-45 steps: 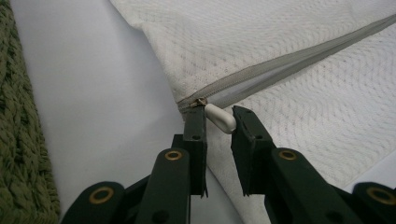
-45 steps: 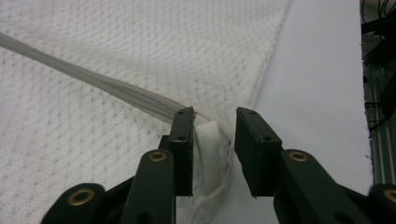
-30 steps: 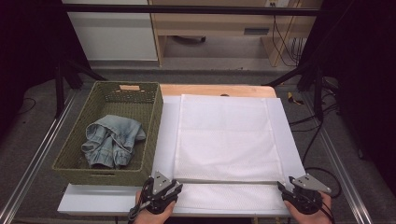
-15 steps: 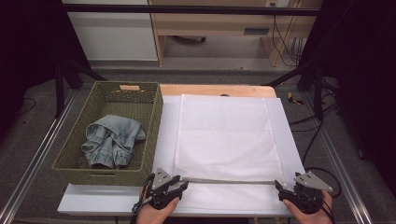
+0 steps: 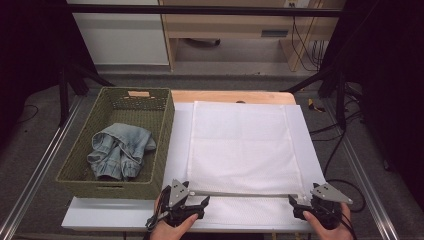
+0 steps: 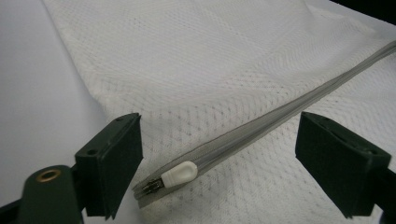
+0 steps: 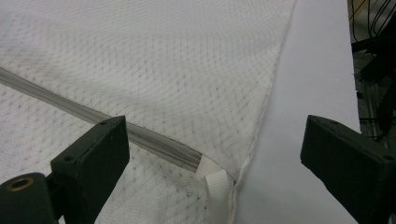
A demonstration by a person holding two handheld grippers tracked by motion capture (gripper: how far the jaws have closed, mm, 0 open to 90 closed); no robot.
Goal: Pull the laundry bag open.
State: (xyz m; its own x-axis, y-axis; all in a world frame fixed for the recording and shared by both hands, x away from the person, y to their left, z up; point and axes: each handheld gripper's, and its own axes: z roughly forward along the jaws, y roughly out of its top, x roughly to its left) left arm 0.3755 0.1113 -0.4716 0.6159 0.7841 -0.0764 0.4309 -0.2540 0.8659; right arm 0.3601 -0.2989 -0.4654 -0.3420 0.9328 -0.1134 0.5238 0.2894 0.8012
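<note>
White mesh bag lies flat on the table, right of the basket. I've got my left gripper at the zip's pull end, my right gripper at the far corner. Both have just been opening; the jaws now stand wide, with the zip lying loose between them and nothing gripped.

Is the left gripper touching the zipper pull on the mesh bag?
Apart. In the left gripper view the left gripper has open jaws, just widened, with mesh bag showing on both sides of the white zipper pull.
</note>
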